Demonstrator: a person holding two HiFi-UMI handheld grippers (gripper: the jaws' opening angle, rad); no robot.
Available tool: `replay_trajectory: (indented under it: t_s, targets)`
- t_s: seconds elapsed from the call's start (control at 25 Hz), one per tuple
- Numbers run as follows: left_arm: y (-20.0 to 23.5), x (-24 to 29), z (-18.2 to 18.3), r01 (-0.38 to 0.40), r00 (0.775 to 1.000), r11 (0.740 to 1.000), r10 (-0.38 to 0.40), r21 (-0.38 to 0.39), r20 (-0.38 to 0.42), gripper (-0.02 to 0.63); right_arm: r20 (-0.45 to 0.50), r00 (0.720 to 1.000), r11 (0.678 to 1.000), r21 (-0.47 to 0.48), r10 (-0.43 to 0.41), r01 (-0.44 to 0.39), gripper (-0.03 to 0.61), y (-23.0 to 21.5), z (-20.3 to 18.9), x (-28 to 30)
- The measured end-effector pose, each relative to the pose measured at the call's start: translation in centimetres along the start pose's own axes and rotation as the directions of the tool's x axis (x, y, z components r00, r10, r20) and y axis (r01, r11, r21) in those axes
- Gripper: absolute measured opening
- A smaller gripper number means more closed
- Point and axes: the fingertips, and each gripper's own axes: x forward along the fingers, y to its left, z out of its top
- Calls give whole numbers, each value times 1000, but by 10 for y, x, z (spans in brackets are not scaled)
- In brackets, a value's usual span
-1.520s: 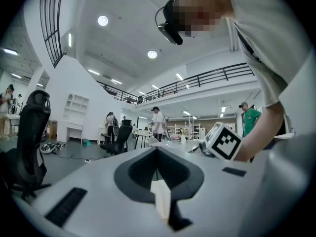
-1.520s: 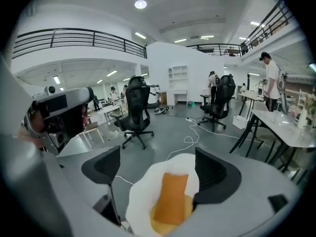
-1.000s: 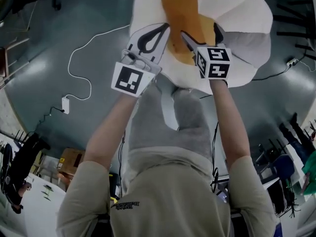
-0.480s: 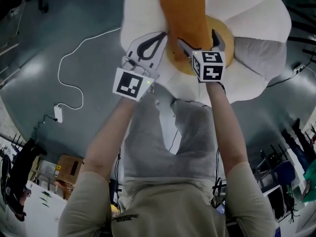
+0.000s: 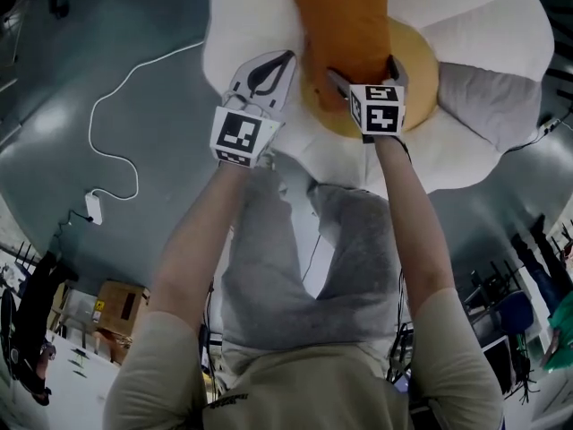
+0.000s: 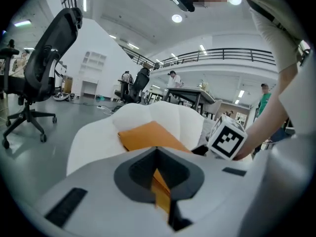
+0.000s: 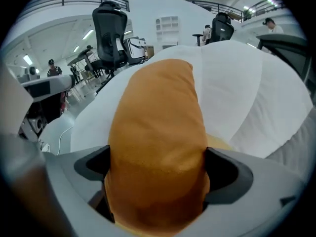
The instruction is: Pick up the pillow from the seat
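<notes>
An orange pillow (image 5: pixel 345 25) stands leaning on the yellow seat (image 5: pixel 418 77) of a white petal-shaped chair (image 5: pixel 242 25). My right gripper (image 5: pixel 363 70) is at the pillow's near end. Its jaws have just been opening and stand wide, one on each side of the pillow (image 7: pixel 158 127), which fills the gap between them. My left gripper (image 5: pixel 285 56) is shut and empty, over the white petal just left of the pillow (image 6: pixel 148 135). The right gripper's marker cube (image 6: pixel 227 139) shows in the left gripper view.
A grey cushion (image 5: pixel 488 106) lies on the chair's right side. A white cable (image 5: pixel 116 106) with an adapter (image 5: pixel 92 207) runs over the grey floor at left, and a cardboard box (image 5: pixel 121 305) sits behind me. Black office chairs (image 6: pixel 44 68) (image 7: pixel 111 31) stand around.
Both grippers have come down toward the chair, which now looms larger. The right jaws, earlier in front of the pillow, now straddle its near end. The left gripper stays shut.
</notes>
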Motion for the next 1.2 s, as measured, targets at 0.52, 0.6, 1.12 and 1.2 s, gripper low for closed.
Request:
replay_trajectory:
  t_s: [0.52,0.6,1.12,1.2]
  targets:
    - [1,15,-42,36,998,999,-37,-16,-44,9,-12,1000,999,-20,-25,25,578,-12,-5,39]
    - [-2,12,-42,42,998,999,-42,-12,-54,9,-23,999,999,-30,-33,32,545,-10,-4,36]
    - [-26,-18,34,51,997,998,-50,27,-50,9,56,998,998,-58,-28,31,242,15,37,-44]
    - [-33,-28,57,53,998,998,-52,36,-46,9,88,996,998,-62,-24,30,244,18,56,-73]
